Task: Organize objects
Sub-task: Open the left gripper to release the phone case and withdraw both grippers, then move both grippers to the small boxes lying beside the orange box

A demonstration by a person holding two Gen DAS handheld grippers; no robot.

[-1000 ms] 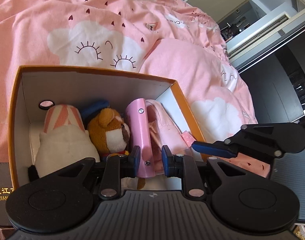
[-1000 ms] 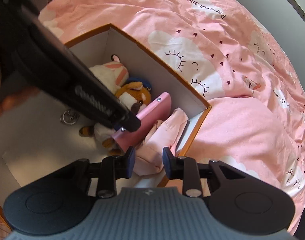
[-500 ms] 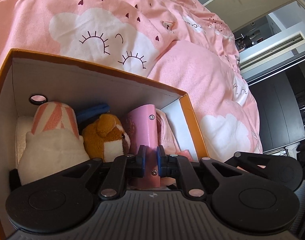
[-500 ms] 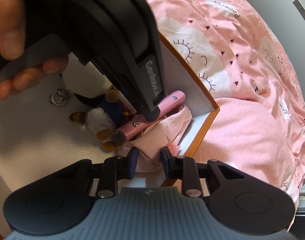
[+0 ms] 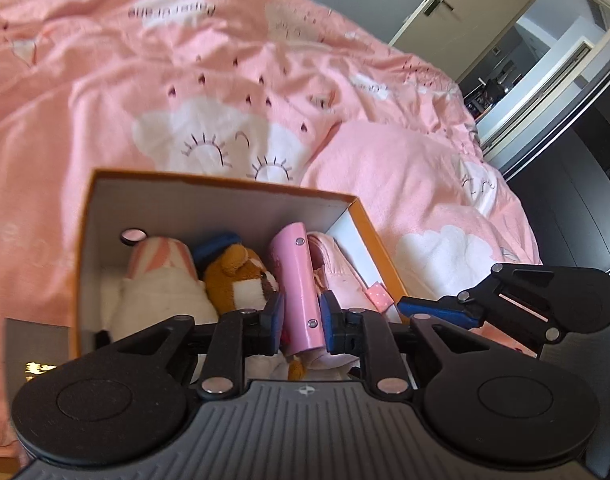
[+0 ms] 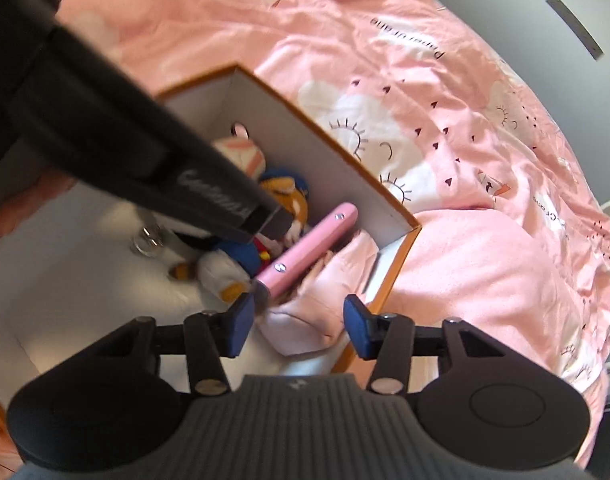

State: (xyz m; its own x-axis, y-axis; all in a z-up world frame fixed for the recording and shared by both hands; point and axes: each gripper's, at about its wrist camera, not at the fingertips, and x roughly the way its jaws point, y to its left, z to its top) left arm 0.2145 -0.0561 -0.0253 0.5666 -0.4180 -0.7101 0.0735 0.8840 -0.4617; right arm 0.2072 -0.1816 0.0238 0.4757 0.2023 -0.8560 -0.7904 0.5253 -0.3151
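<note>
An orange box (image 5: 379,240) with white walls sits on the pink duvet. It holds a white-and-pink plush (image 5: 157,280), a brown plush with a blue cap (image 5: 237,276), a pink riveted bar (image 5: 297,280) and a folded pink cloth (image 6: 325,280). My left gripper (image 5: 303,318) hovers just above the bar. Its jaws are opening and stand narrowly apart, with the bar showing through the gap. In the right wrist view its finger (image 6: 271,222) is clear of the bar (image 6: 309,244). My right gripper (image 6: 297,324) is over the cloth, jaws opening, pads off it.
A metal ring (image 6: 149,240) lies on the box floor. A dark box with gold lettering (image 5: 37,344) sits at the orange box's near left corner. The duvet (image 5: 225,80) spreads all round. A hand (image 6: 9,216) holds the left gripper. An open doorway (image 5: 545,40) lies far right.
Half a second ago the left gripper was shut on the pink bar; it has since risen off it and parted slightly. The right jaws have widened over the pink cloth.
</note>
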